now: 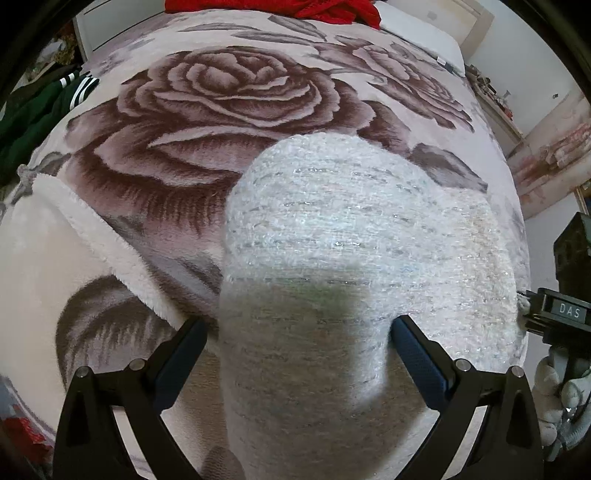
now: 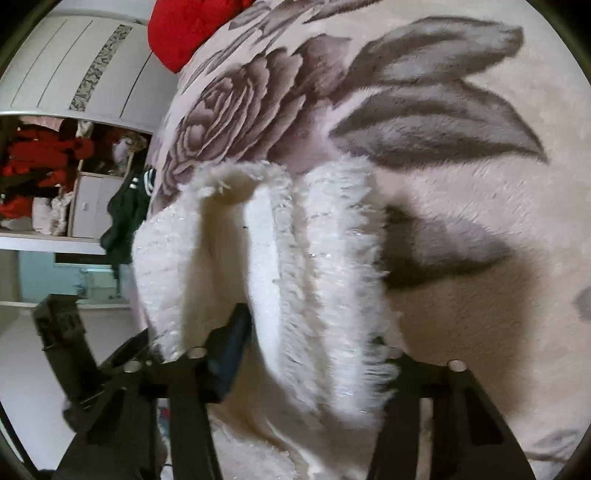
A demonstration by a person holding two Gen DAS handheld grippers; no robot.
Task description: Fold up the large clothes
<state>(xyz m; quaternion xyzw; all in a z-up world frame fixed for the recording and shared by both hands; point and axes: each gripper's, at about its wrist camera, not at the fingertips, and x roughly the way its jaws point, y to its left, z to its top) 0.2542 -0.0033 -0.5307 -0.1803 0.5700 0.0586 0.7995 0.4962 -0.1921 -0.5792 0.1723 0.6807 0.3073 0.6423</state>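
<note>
A fluffy white knit sweater with silvery threads lies folded on the rose-patterned blanket. My left gripper stands wide open, its blue-padded fingers on either side of the sweater's near end. In the right wrist view the same sweater shows bunched layers between my right gripper's fingers, with the left pad visible against the fabric; the right fingertip is hidden by the fleece. The right gripper also shows at the left wrist view's right edge.
Red clothing lies at the blanket's far end. A green garment with white stripes sits off the bed's left side. A white fleece item lies left of the sweater. A wardrobe and open shelves stand beyond the bed.
</note>
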